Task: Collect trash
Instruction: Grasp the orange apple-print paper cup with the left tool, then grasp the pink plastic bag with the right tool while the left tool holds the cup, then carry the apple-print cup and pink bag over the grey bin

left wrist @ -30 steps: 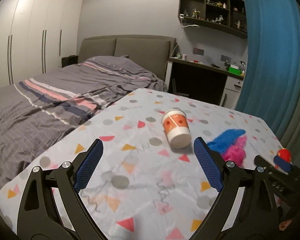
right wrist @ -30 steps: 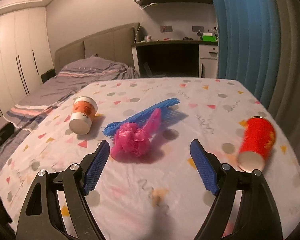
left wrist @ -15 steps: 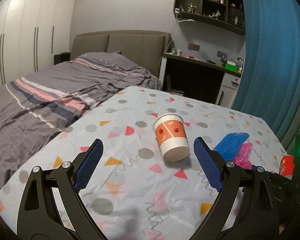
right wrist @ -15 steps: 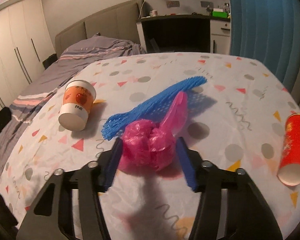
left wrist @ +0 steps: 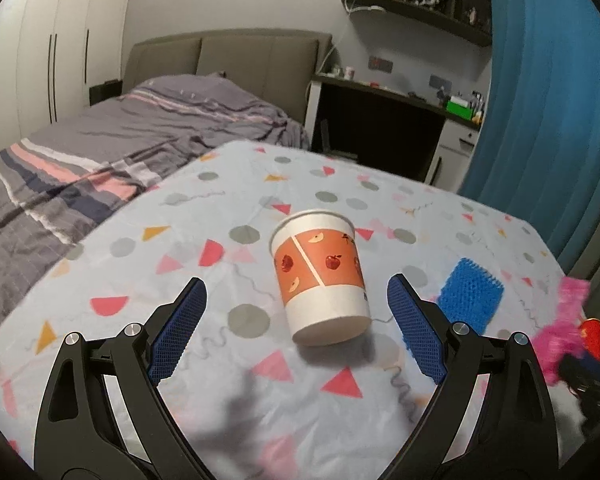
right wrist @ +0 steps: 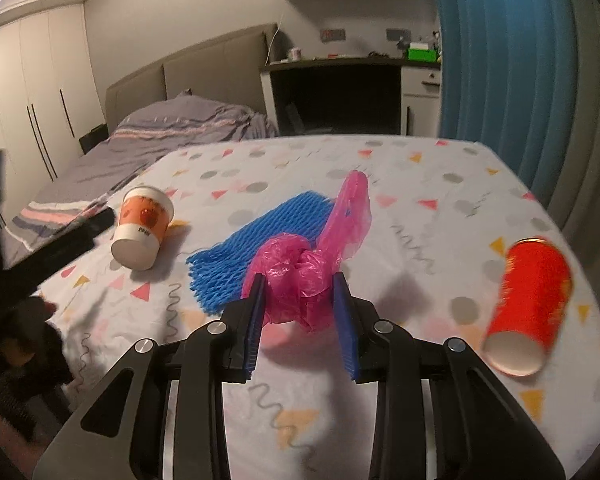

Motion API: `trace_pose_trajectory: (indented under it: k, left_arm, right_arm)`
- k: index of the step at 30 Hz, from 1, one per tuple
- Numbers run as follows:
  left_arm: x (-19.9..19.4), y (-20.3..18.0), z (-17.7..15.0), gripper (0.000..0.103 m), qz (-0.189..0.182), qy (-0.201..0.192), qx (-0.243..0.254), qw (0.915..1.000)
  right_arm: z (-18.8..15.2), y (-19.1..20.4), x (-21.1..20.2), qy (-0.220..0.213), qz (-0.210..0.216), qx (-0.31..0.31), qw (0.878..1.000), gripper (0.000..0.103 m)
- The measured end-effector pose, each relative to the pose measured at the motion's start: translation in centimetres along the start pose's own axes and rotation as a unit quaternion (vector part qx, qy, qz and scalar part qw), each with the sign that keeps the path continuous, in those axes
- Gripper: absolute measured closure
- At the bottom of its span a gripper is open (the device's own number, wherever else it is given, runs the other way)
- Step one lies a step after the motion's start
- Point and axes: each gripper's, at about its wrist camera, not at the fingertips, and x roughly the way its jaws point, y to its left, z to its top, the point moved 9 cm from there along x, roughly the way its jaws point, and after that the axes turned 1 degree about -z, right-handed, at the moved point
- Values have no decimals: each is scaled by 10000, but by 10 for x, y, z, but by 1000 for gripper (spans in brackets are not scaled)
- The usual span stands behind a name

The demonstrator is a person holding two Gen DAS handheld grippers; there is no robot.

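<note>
A white and orange paper cup [left wrist: 320, 276] lies on its side on the patterned tablecloth [left wrist: 180, 240], its base towards me. My left gripper [left wrist: 296, 284] is open, its blue pads on either side of the cup's near end and clear of it. In the right wrist view the jaws of my right gripper [right wrist: 300, 280] are closing on a crumpled pink plastic bag [right wrist: 300, 256], and both pads press on it. A blue foam net [right wrist: 260, 248] lies just behind the bag. At the right a red paper cup [right wrist: 528, 300] lies on its side.
A bed with a grey striped cover [left wrist: 100, 152] runs along the table's left side. A dark desk [right wrist: 340, 96] stands behind the table, and a blue curtain [right wrist: 508, 52] hangs at the right. The table's right edge passes close to the red cup.
My left gripper has come closer to the orange cup, which now sits between its fingers. My right gripper's jaws have narrowed from wide apart onto the pink bag.
</note>
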Motion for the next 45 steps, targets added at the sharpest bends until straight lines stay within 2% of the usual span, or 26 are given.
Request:
trace_pose_trajectory:
  k: [1, 3, 7, 9, 11, 13, 16, 20, 24, 32, 37, 45]
  left_arm:
    - [9, 0, -1, 13, 4, 162, -50, 9999]
    - [17, 0, 0, 13, -81, 235, -170, 9995]
    - [35, -6, -1, 13, -54, 495, -62, 9987]
    - [43, -9, -4, 18, -86, 673, 5, 9977]
    - [52, -14, -10, 32, -162, 931, 97, 9955]
    - [57, -17, -16, 42, -220, 1108, 149, 9935]
    - [57, -20, -18, 43, -272, 1120, 186, 9932]
    - [48, -23, -14, 44, -387, 889, 201, 9951]
    - [30, -33, -16, 45, -404, 710, 432, 9957]
    - [-43, -64, -19, 45, -746, 275, 684, 9945]
    - [-95, -83, -25, 45, -864, -2, 759, 9934]
    - [-153, -107, -47, 45, -1084, -211, 756, 9910]
  right_arm:
    - [1, -3, -3, -46, -20, -4, 10000, 69]
    - [3, -7, -7, -110, -33, 5, 9999, 69]
    - [11, -20, -17, -285, -32, 174, 9994, 69]
    - [14, -26, -20, -360, -45, 253, 9990, 69]
    - [16, -31, -21, -385, -63, 326, 9987, 69]
    - [16, -37, -21, -385, -79, 392, 9985, 69]
    - [16, -40, -21, -372, -64, 449, 9983, 69]
    - [18, -37, -27, -425, -46, 430, 9982, 69]
    - [19, -36, -36, -498, -22, 387, 9980, 69]
    - [18, -38, -71, -623, 66, 335, 9975, 69]
    - [6, -40, -103, -705, 84, 303, 9970, 69]
    - [-19, -53, -159, -909, 55, 357, 9952, 69]
